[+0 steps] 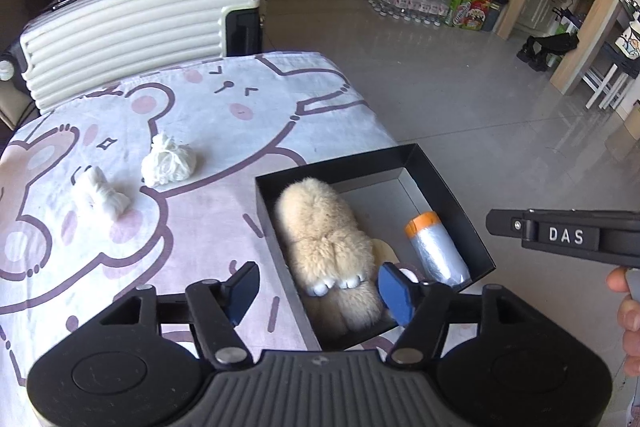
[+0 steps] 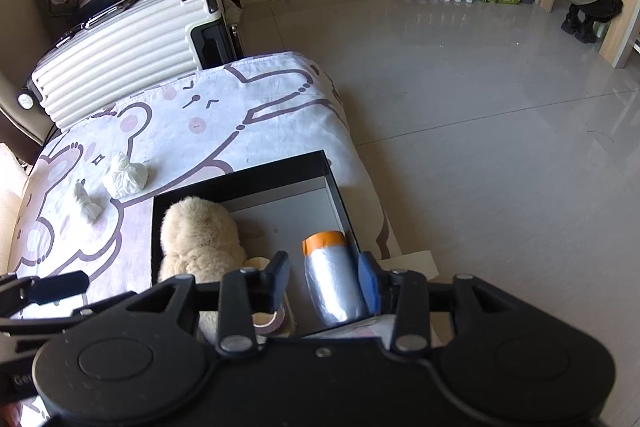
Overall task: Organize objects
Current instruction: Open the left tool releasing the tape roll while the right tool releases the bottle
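A black open box (image 1: 360,163) sits at the table's right edge. In it lie a fluffy beige plush toy (image 1: 324,227) and a silver roll with an orange cap (image 1: 436,251). My left gripper (image 1: 320,291) is open above the toy's lower end, with one pad over the tablecloth outside the box. My right gripper (image 2: 324,279) is open over the silver roll (image 2: 330,291). Its right pad is beside the roll and its left pad stands apart from it. A tape ring (image 2: 266,323) shows under the right gripper, next to the plush toy (image 2: 200,235). Two white knotted cloth bundles (image 1: 170,163) (image 1: 102,197) lie on the cloth to the left.
The table wears a pink bear-print cloth (image 1: 224,115). A white ribbed suitcase (image 1: 128,39) stands behind its far edge. Grey tiled floor (image 1: 460,87) drops away to the right, with bottle packs and cartons along the far cabinets. A person's fingers (image 1: 624,291) show at the right edge.
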Tool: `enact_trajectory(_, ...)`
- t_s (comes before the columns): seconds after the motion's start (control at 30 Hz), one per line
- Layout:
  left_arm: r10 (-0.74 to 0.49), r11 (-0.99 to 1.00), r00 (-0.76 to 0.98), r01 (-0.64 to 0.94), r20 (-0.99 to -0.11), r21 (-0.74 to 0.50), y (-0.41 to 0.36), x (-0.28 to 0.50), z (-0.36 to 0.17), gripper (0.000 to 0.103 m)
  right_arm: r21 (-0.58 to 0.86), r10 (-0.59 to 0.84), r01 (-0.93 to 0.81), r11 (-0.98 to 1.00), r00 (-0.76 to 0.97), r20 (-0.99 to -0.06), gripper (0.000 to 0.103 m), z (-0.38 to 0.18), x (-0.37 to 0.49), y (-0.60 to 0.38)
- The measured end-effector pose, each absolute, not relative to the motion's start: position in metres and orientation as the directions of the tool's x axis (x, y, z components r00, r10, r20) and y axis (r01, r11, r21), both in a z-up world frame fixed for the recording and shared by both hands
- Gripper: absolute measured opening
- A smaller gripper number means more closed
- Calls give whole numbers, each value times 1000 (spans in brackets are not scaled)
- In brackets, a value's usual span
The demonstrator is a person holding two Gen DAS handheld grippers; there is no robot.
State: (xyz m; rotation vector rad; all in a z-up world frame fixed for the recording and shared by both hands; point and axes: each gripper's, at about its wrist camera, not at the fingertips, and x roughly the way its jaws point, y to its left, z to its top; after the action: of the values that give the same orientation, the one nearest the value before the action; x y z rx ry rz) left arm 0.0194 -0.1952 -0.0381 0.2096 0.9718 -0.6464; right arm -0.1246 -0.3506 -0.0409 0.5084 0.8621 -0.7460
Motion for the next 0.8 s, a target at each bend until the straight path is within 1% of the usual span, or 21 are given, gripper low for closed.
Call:
enact_trajectory(0.07, -408, 806, 409, 582, -816, -111, -192, 20, -35, 71, 100, -377, 756, 647, 431, -820, 40, -39, -126, -348)
enact_trajectory(0.13, -401, 816, 422, 569, -813, -107, -189, 21, -33, 78, 92, -383, 756, 648, 428, -819, 42, -37, -128, -347)
enact_trajectory(0.17, -396, 823, 431, 559, -811, -105, -187, 20, -31, 79, 90, -386, 757, 647, 426, -818, 42, -36, -128, -346)
enact_trajectory(0.27, -384, 841, 453, 532, -804, -102, -182, 22, -27, 86, 81, -394, 758, 647, 424, -815, 46, -34, -131, -346)
enact_trajectory(0.33, -379, 850, 468, 517, -798, -100, -180, 21, -25, 91, 71, -404, 757, 649, 422, -811, 49, -33, -133, -344)
enact_trajectory(0.43, -370, 855, 485, 511, -793, -87, -179, 20, -22, 97, 62, -416, 757, 650, 423, -805, 56, -31, -135, -343)
enact_trajectory(0.47, -368, 856, 488, 511, -792, -83, -178, 20, -22, 97, 58, -418, 757, 651, 421, -805, 57, -31, -135, -343)
enact_trajectory(0.53, -363, 857, 493, 510, -791, -76, -178, 19, -21, 99, 51, -426, 757, 651, 420, -801, 64, -31, -136, -342)
enact_trajectory(0.57, -358, 860, 497, 505, -791, -72, -177, 20, -21, 100, 47, -430, 756, 653, 421, -799, 65, -30, -136, -342)
enact_trajectory(0.63, -351, 866, 505, 496, -788, -67, -176, 20, -21, 102, 41, -438, 754, 655, 424, -793, 71, -29, -138, -341)
enact_trajectory(0.67, -345, 869, 508, 490, -789, -64, -175, 21, -22, 102, 37, -444, 754, 656, 425, -789, 72, -28, -138, -341)
enact_trajectory(0.77, -331, 877, 513, 477, -792, -57, -173, 22, -24, 103, 18, -464, 755, 655, 422, -779, 81, -27, -139, -340)
enact_trajectory(0.8, -326, 879, 514, 474, -793, -53, -173, 23, -24, 103, 14, -470, 757, 654, 421, -776, 86, -27, -140, -340)
